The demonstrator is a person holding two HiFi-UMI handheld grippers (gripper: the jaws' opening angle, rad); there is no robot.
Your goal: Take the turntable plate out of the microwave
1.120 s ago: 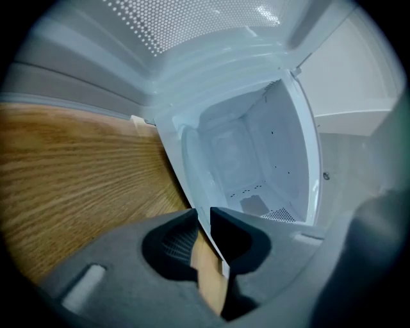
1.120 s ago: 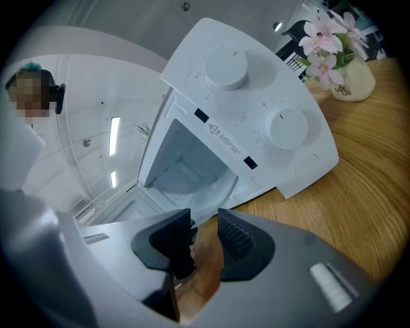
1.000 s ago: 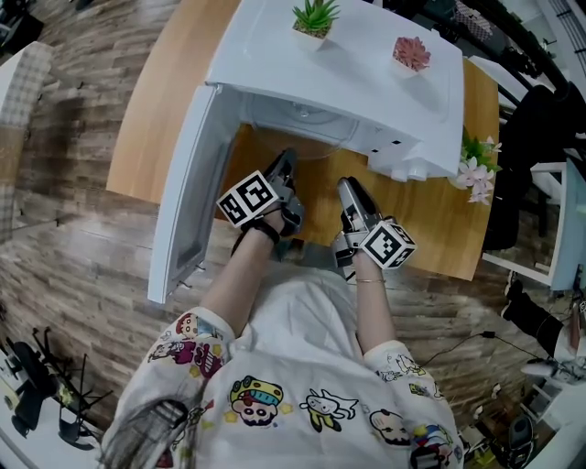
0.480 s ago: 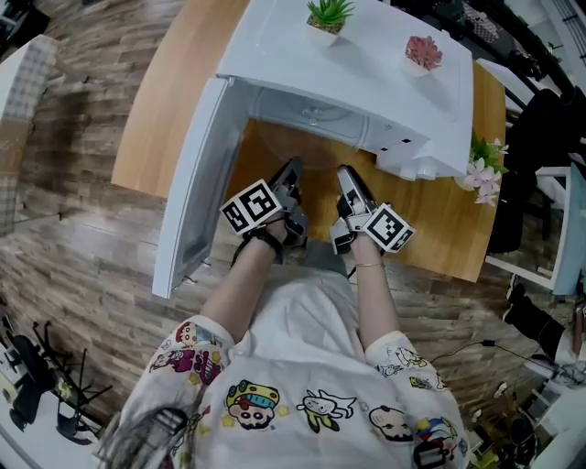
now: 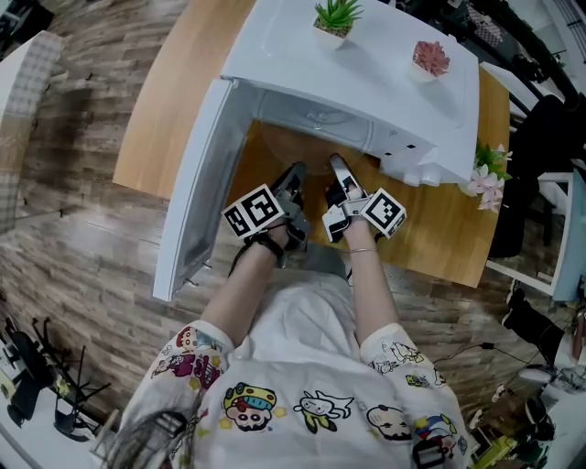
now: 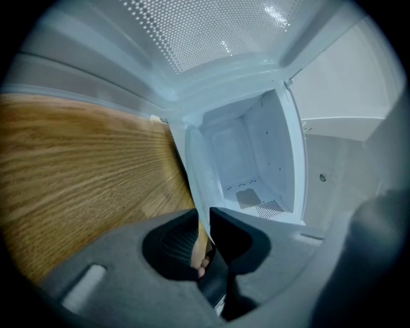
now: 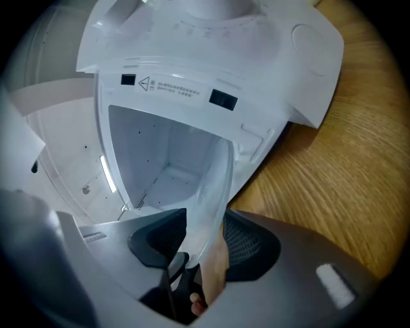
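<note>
The clear glass turntable plate (image 5: 307, 151) hangs over the wooden table (image 5: 169, 87), just in front of the open white microwave (image 5: 366, 64). My left gripper (image 5: 295, 176) is shut on the plate's left rim; the left gripper view shows the plate (image 6: 194, 170) edge-on between the pads of that gripper (image 6: 206, 224). My right gripper (image 5: 336, 167) is at the right rim. Its jaws are opening, with the plate (image 7: 214, 182) still standing between them, a slight gap beside one pad of the gripper (image 7: 206, 236). The microwave's cavity (image 6: 250, 160) is bare.
The microwave door (image 5: 197, 183) swings out to the left, close beside my left arm. Two small potted plants (image 5: 334, 16) (image 5: 430, 57) stand on the microwave's top. Pale flowers (image 5: 483, 174) sit at the table's right end. The table's near edge runs just below the grippers.
My right gripper has moved forward toward the microwave and rolled, its marker cube now tilted. The left gripper has stayed where it was, still on the plate.
</note>
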